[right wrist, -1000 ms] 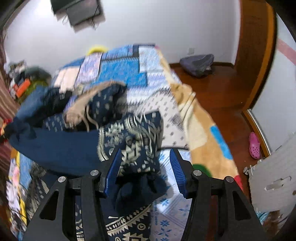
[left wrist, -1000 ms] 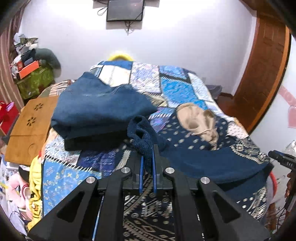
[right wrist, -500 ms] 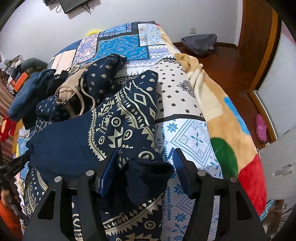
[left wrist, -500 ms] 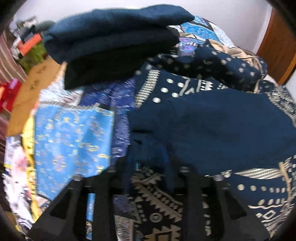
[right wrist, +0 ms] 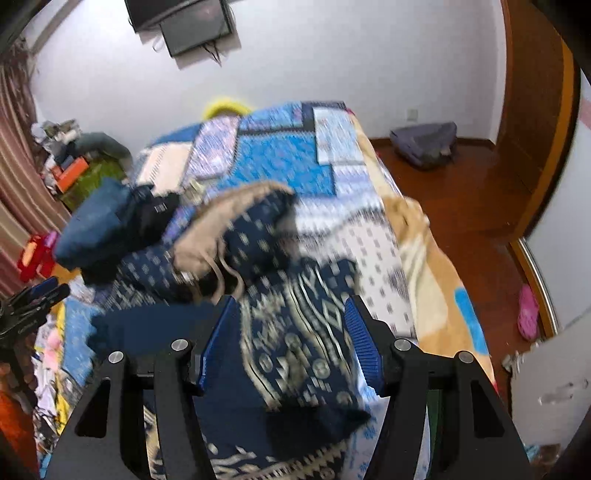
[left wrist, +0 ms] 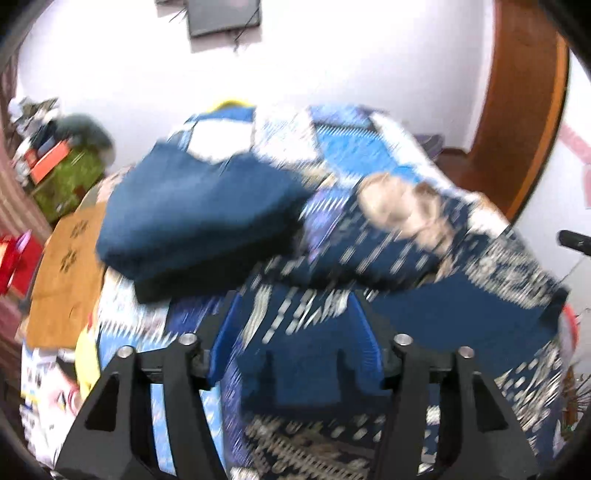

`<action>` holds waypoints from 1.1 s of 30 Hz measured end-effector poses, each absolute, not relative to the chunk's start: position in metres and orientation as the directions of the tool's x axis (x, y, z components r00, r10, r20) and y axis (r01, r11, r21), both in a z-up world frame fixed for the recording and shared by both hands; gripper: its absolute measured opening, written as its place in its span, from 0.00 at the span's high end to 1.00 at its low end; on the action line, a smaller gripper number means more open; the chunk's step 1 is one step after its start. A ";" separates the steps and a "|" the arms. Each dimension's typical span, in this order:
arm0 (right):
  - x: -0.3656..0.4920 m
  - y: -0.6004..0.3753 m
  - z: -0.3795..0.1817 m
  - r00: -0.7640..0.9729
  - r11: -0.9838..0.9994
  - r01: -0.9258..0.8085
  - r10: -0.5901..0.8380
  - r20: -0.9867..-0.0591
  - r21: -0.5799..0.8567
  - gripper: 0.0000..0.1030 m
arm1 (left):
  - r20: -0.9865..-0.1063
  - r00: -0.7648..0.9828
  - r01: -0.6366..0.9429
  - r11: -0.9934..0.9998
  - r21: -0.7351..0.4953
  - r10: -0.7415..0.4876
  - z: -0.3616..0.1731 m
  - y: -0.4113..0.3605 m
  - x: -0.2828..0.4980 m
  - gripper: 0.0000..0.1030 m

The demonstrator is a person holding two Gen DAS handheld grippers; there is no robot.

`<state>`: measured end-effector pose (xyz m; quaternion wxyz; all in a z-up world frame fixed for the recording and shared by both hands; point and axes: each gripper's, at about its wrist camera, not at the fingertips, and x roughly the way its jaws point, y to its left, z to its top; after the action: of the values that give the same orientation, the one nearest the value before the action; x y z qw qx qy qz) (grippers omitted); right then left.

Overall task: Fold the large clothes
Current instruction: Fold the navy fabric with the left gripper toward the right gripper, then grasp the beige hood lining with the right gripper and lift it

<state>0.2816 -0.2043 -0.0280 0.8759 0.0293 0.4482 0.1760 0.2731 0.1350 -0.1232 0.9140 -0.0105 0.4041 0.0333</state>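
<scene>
The left gripper (left wrist: 293,332) has its 2 blue-padded jaws apart and opening. The navy patterned garment (left wrist: 314,354) lies below and between them, but the pads do not press on it. The view is blurred, so fine contact is hard to read.

The right gripper (right wrist: 290,332) also stands with its jaws spread. The same navy garment (right wrist: 295,350), with its cream geometric print, lies under the gap; neither pad visibly pinches the cloth.

The garment is spread over the near end of the bed (right wrist: 280,158), which carries a blue patchwork quilt. In the right wrist view, the cloth's patterned part runs toward the bed's right edge, and a plain navy part stretches toward the left edge. A dotted navy piece with a beige lining and drawstrings (right wrist: 236,229) sits bunched just beyond it, toward the middle of the bed.

A folded stack of dark blue clothes (left wrist: 199,214) rests near the bed's left edge, on top of a black folded item. Beside that edge is a wooden board (left wrist: 66,273) with cut-out flower shapes.

A dark screen (right wrist: 192,26) hangs on the white wall beyond the far end of the bed. A grey bag (right wrist: 424,144) lies on the wooden floor off the bed's right side, and a pink shoe (right wrist: 528,310) lies by the wall.
</scene>
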 end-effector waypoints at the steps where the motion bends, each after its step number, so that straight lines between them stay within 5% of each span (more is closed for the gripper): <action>1: 0.287 -0.201 -0.022 0.545 0.933 -0.288 0.345 -0.764 0.217 0.45 | -0.730 0.683 -0.054 0.999 -0.004 0.034 -0.116 0.131 0.283 0.38; 11: 0.355 -0.167 -0.014 0.522 0.897 -0.312 0.436 -0.733 0.312 0.45 | -0.740 0.669 0.031 0.997 -0.065 -0.069 -0.105 0.099 0.390 0.38; 22: 0.445 -0.131 -0.083 0.329 0.878 -0.235 0.475 -0.817 0.416 0.45 | -0.840 0.515 0.034 0.983 -0.179 -0.170 -0.180 0.085 0.491 0.38; 29: 0.490 -0.119 -0.145 0.208 0.902 -0.127 0.430 -0.878 0.412 0.45 | -0.893 0.443 -0.080 0.988 -0.133 -0.084 -0.232 0.099 0.523 0.61; 30: 0.493 -0.117 -0.150 0.206 0.907 -0.126 0.420 -0.884 0.401 0.46 | -0.895 0.439 -0.094 0.986 -0.139 -0.084 -0.236 0.102 0.526 0.65; 33: 0.497 -0.115 -0.158 0.202 0.907 -0.128 0.420 -0.885 0.401 0.80 | -0.899 0.434 -0.117 0.986 -0.120 -0.058 -0.244 0.105 0.533 0.78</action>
<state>0.4967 -0.1149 -0.1584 0.7660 0.1205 0.6057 0.1786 0.5328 0.1049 -0.2440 0.8428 -0.0819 0.5316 0.0175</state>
